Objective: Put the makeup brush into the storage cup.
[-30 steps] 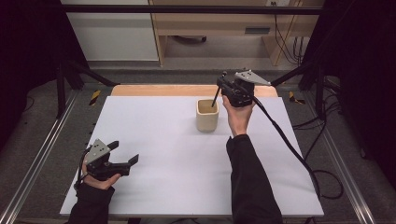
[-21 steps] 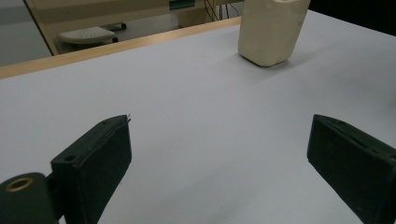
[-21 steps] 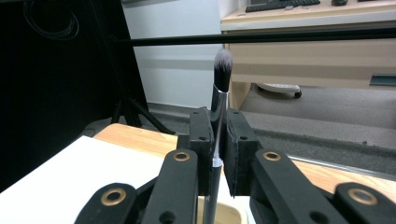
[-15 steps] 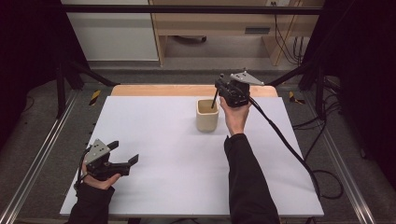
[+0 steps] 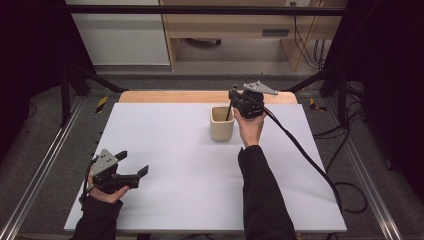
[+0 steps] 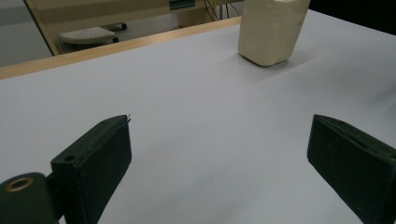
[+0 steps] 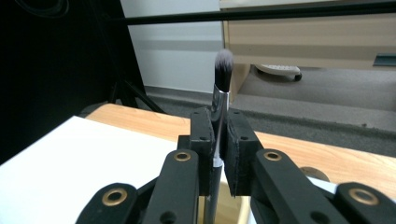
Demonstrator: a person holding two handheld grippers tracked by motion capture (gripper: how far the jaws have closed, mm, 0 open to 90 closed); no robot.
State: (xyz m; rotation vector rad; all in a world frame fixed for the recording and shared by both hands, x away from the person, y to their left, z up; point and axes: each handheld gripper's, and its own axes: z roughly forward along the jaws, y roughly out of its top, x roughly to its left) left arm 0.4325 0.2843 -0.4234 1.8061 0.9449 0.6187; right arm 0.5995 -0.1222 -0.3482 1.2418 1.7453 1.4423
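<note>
Item: makeup brush [image 7: 222, 74], bristles up, being clamped betw. right gripper [image 5: 234, 98] fingers, handle dipping into cream cup [image 5: 221, 122] just below them. Not yet released. Left gripper [image 6: 219, 158] idling w/ fingers apart over bare tabletop [image 5: 175, 150].

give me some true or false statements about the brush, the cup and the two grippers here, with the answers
1. The right gripper is clamped on a makeup brush. True.
2. The brush's bristles point down into the cup. False: the bristle tip points up, and the handle end goes down toward the cream cup.
3. The left gripper is open with nothing between its jaws. True.
4. The left gripper is touching the cup. False: it sits near the table's front left, well apart from the cup.
5. The cup lies on its side. False: it stands upright on the white table.
</note>
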